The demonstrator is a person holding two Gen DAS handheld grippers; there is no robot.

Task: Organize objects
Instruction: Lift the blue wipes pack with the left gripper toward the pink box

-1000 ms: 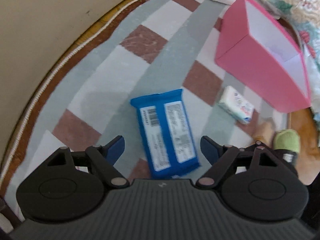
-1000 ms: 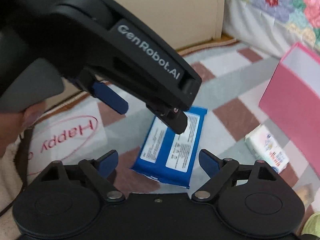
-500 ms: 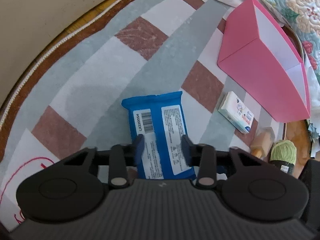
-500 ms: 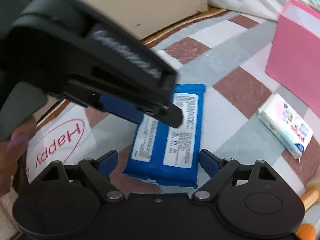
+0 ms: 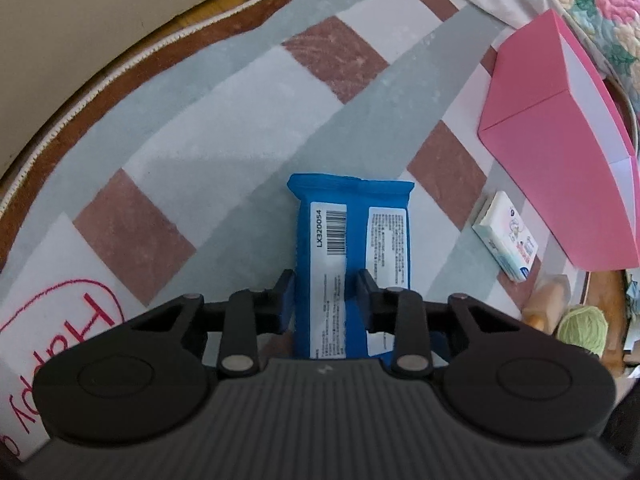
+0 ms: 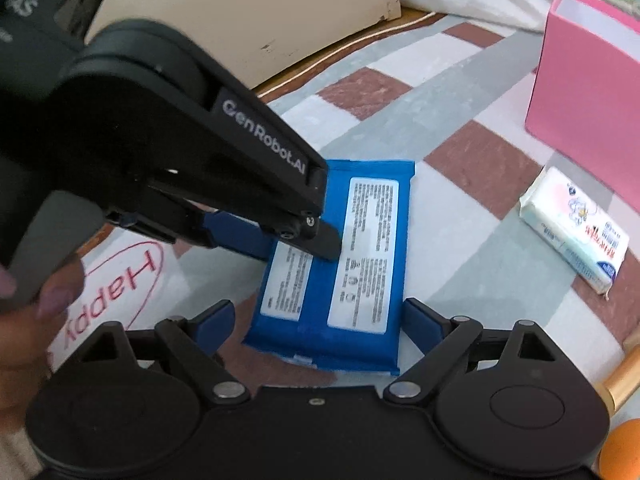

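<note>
A home bedroom floor: a checked rug (image 5: 248, 92) beside a bed's floral quilt (image 5: 600, 4).

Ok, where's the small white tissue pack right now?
The white tissue pack lies on the checked rug, right of the blue wipes pack and just in front of the pink box; in the right wrist view it sits at right.
</note>
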